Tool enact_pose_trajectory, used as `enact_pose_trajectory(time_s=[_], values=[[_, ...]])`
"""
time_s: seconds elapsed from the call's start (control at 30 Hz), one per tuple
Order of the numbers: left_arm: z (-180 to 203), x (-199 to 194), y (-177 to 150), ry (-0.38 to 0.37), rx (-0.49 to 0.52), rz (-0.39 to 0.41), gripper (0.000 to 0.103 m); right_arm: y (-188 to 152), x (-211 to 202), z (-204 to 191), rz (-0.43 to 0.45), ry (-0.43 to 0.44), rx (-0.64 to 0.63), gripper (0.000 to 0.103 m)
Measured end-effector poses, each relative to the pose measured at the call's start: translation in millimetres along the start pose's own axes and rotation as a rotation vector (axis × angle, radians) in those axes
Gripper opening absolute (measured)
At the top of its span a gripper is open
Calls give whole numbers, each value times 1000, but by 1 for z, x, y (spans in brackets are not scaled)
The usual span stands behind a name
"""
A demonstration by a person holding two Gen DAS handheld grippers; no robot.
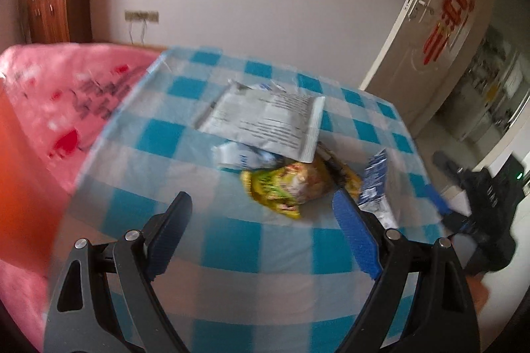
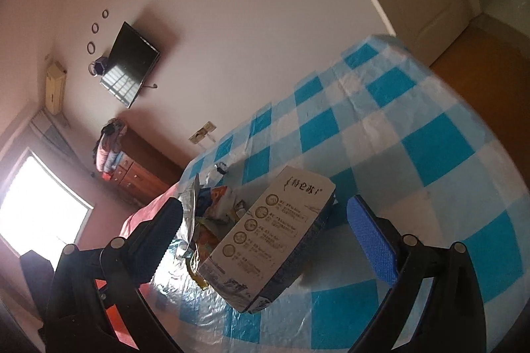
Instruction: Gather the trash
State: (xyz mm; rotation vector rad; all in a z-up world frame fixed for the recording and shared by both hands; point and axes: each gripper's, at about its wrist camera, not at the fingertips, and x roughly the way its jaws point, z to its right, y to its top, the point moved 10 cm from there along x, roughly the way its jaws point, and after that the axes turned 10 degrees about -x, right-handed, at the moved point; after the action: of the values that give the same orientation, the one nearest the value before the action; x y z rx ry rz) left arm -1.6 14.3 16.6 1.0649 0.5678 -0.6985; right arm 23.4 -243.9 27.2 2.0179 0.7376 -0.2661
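Trash lies piled on a table with a blue and white checked cloth [image 1: 232, 240]. In the left wrist view a flattened white milk carton [image 1: 265, 118] lies on top, with a crumpled yellow snack wrapper [image 1: 291, 184], a small white-blue wrapper [image 1: 245, 156] and a blue-white wrapper [image 1: 376, 187] below it. My left gripper [image 1: 261, 237] is open and empty, just short of the yellow wrapper. In the right wrist view the carton [image 2: 268, 240] lies between the jaws of my open right gripper [image 2: 265, 237], with a silver foil wrapper [image 2: 190, 214] and other wrappers behind it. The right gripper [image 1: 477, 197] shows at the table's right edge.
A pink bedspread [image 1: 56, 108] lies left of the table. A white door [image 1: 430, 18] with red decoration stands right. A wall television [image 2: 131, 68] and a wooden dresser [image 2: 139, 167] are beyond. The orange floor [image 2: 490, 65] lies past the table's far edge.
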Motion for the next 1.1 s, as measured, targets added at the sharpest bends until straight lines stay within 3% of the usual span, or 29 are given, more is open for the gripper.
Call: enact_pose_trajectory(time_s=[0.2,0.33,0.4,0.47,0.53,0.57,0.87,1.1], values=[[35,30,-15,-33,195,-34,85,-3,7,-4,-49,50,-13,98],[44,53,-18,16,337,-42,81,-12,13,3,-101,68,36,98],[43,62,-17,25,340,-57,66,-14,15,6,-118,70,54,97],[41,70,-18,23,328,-83,66,-18,17,8,-132,70,66,96],[37,77,-18,43,336,-89,66,-21,20,9,-151,72,72,81],[36,80,-18,43,335,-94,66,-23,22,9,-161,72,74,80],[38,97,-24,33,337,-114,64,-31,36,0,-191,107,66,80],[68,91,-49,-47,381,-165,64,-28,41,-7,-195,82,2,88]])
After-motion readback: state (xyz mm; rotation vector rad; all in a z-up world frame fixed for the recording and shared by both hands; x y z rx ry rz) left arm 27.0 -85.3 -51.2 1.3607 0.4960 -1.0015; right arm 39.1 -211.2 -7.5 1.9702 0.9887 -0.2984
